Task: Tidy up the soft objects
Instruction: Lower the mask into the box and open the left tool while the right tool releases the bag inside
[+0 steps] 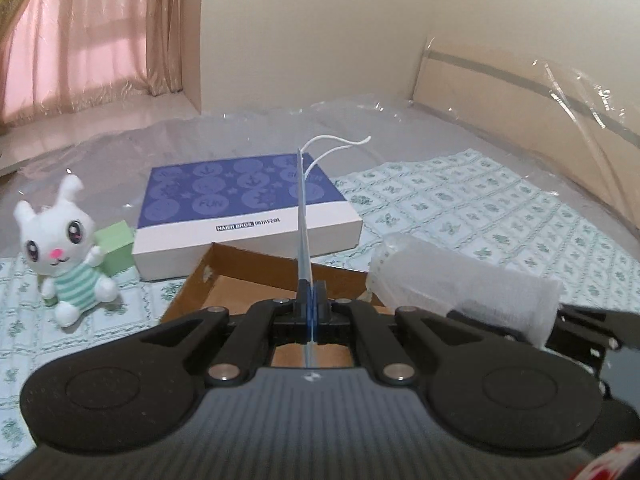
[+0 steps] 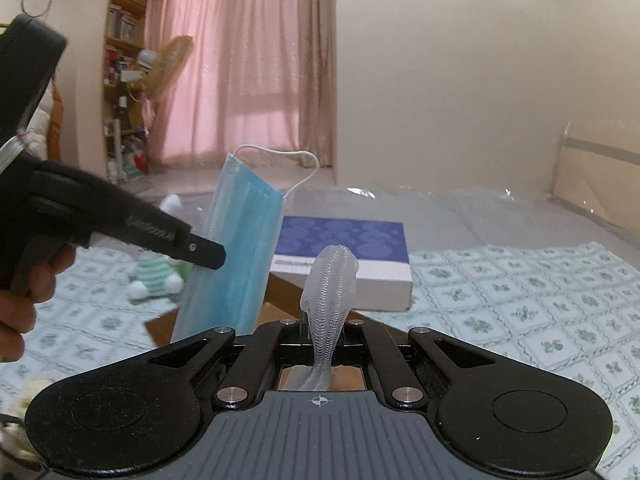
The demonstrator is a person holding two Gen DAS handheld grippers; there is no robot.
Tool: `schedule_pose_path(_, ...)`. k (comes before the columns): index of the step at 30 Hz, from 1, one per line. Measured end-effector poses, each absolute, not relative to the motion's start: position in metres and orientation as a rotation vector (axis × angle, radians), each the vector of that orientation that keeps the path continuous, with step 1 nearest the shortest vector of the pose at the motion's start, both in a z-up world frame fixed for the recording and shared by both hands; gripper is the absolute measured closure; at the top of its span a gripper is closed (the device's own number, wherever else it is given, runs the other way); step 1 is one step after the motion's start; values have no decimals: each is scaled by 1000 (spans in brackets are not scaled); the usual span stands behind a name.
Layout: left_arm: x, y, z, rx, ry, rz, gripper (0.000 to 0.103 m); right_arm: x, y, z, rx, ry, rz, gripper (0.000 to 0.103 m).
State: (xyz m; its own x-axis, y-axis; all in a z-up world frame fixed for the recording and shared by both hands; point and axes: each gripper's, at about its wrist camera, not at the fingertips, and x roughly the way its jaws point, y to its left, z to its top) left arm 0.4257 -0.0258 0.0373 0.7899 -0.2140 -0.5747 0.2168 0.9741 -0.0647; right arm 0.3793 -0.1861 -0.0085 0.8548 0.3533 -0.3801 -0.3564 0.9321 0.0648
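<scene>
My left gripper [image 1: 308,294] is shut on a blue face mask [image 1: 303,216], seen edge-on here with its white ear loops trailing forward. In the right wrist view the same mask [image 2: 240,248] hangs flat from the left gripper [image 2: 206,254], which a hand [image 2: 24,292] holds. My right gripper [image 2: 320,330] is shut on a white foam net sleeve [image 2: 332,280] that sticks up between the fingers. The sleeve [image 1: 460,288] also shows at the right of the left wrist view. An open brown cardboard box [image 1: 248,284] lies just below both grippers. A white bunny plush [image 1: 64,252] in a striped shirt sits to the left.
A flat blue-and-white box [image 1: 248,208] lies behind the cardboard box, with a green block [image 1: 116,250] beside the bunny. Everything rests on a floral bedspread [image 1: 480,216]. Clear plastic sheeting [image 1: 280,128] and a headboard [image 1: 520,92] lie beyond. Pink curtains [image 2: 256,80] and a cluttered shelf [image 2: 124,60] stand at the far side.
</scene>
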Motion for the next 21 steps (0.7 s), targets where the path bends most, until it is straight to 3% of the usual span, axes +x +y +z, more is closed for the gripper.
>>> schedule_pose_path(5,464,-37,2,-3,674,-206,101,400,-188,-41,-15,458,344,100)
schedule_pose_path(16,508,-14,-91,-143,971,-226,101,416,-178,-89,-36,596,346,100)
schedule_pose_path(18,513,-12,-100,-110,1005,-195,98,421,-176,-94,-40,619,343,100)
schedule_pose_path(21,513,-15,-104,-30,1007,-162,74,427,-175,-98,-35,654,329,100)
